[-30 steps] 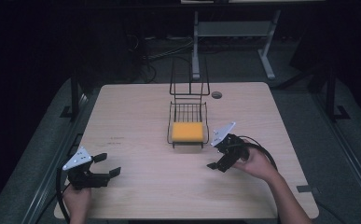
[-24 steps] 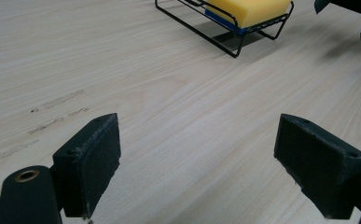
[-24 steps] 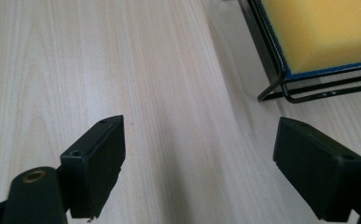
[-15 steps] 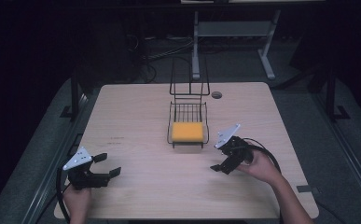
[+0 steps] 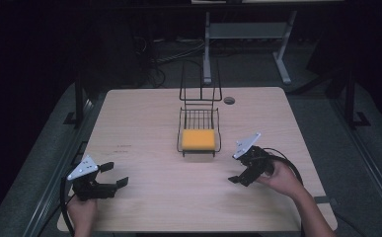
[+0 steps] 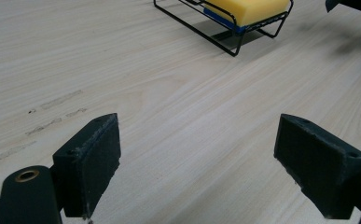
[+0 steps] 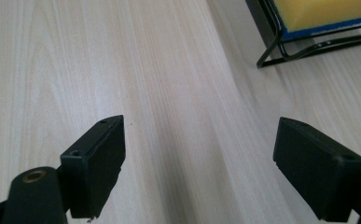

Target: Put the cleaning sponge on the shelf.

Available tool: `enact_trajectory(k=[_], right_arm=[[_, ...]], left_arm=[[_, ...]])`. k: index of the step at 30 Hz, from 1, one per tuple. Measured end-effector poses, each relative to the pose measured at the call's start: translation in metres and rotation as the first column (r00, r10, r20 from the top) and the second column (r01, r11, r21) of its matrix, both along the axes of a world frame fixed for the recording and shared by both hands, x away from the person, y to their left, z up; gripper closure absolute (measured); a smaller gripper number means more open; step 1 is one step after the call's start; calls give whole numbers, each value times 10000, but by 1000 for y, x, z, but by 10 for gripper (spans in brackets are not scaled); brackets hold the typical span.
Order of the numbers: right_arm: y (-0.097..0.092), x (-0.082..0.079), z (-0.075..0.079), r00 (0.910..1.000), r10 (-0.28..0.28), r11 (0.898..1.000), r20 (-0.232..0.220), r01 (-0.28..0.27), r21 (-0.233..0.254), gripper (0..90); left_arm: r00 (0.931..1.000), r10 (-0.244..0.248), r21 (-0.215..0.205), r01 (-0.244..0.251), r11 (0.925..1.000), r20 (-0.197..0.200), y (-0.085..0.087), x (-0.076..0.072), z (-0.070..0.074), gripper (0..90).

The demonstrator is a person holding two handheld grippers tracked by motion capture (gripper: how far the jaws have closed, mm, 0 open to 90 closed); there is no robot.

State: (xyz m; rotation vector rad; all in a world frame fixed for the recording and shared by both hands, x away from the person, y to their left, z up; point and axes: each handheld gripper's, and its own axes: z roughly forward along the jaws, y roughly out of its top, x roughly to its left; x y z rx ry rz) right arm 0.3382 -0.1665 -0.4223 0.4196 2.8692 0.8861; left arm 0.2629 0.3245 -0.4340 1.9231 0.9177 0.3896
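A yellow sponge (image 5: 198, 139) with a blue underside lies in the tray of a black wire rack (image 5: 200, 121) at the middle of the wooden table. My left gripper (image 5: 115, 174) hovers open near the front left corner, with nothing between its jaws. In the left gripper view (image 6: 206, 163) the sponge (image 6: 248, 9) and rack (image 6: 215, 39) lie far ahead. My right gripper (image 5: 240, 174) stands open just right of and nearer than the rack, empty. The right gripper view (image 7: 201, 163) shows the rack's corner (image 7: 281, 46) and sponge (image 7: 322, 11) at upper right.
A tall wire handle (image 5: 201, 79) rises behind the rack's tray. A round cable hole (image 5: 229, 100) sits at the table's far edge. Bare wood stretches between the two grippers. Faint scuff marks (image 6: 52, 112) lie ahead of the left gripper.
My right gripper has drawn back from the rack, toward the near right of the table, staying open. The left gripper has not moved.
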Motion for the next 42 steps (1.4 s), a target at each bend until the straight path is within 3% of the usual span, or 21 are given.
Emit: enact_trajectory(k=[31, 36, 42], right_arm=[[-31, -22, -11, 9975, -548, 9983, -440, 538, -236, 165], [-37, -30, -13, 9972, -626, 9977, -414, 615, -273, 164], [-43, -45, -10, 9961, -886, 9960, -23, 885, -156, 163]], left_arm=[[10000, -8, 32, 8, 10000, -2, -1, 0, -1, 141], [10000, -53, 68, 53, 10000, 2, -2, 0, 0, 141], [10000, -78, 63, 78, 10000, 12, -2, 0, 0, 140]])
